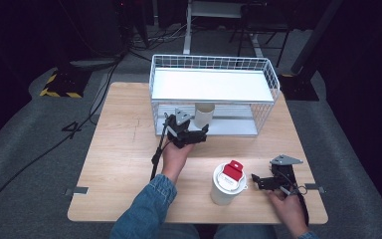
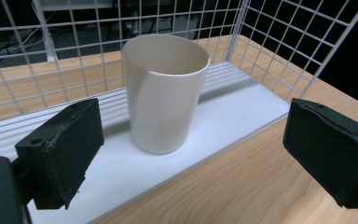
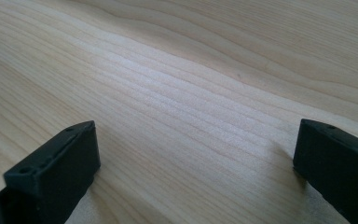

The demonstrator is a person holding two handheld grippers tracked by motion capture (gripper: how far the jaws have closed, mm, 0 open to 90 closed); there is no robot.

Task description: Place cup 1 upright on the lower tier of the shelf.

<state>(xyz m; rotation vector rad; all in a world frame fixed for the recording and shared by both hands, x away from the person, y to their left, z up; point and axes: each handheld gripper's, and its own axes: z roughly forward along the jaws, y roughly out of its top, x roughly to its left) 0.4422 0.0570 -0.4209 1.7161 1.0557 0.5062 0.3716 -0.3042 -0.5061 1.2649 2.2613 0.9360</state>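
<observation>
A white cup (image 1: 204, 115) (image 2: 163, 93) stands upright on the white lower shelf (image 2: 242, 109) of a wire rack (image 1: 273, 74), near the shelf's front edge. My left gripper (image 1: 199, 132) (image 2: 196, 158) hovers just in front of the rack, pointing at the cup. Its jaws are open, with the cup a little beyond the pads and untouched. My right gripper (image 1: 256, 180) (image 3: 191, 163) lies low over the table's front right, jaws open over bare wood with nothing between them.
A white tub with a red-and-white lid (image 1: 227, 183) stands near the front edge, between my two hands. The rack's wire walls (image 2: 279, 42) enclose the cup behind and to the right. The wooden table (image 1: 124, 149) reaches out to the left.
</observation>
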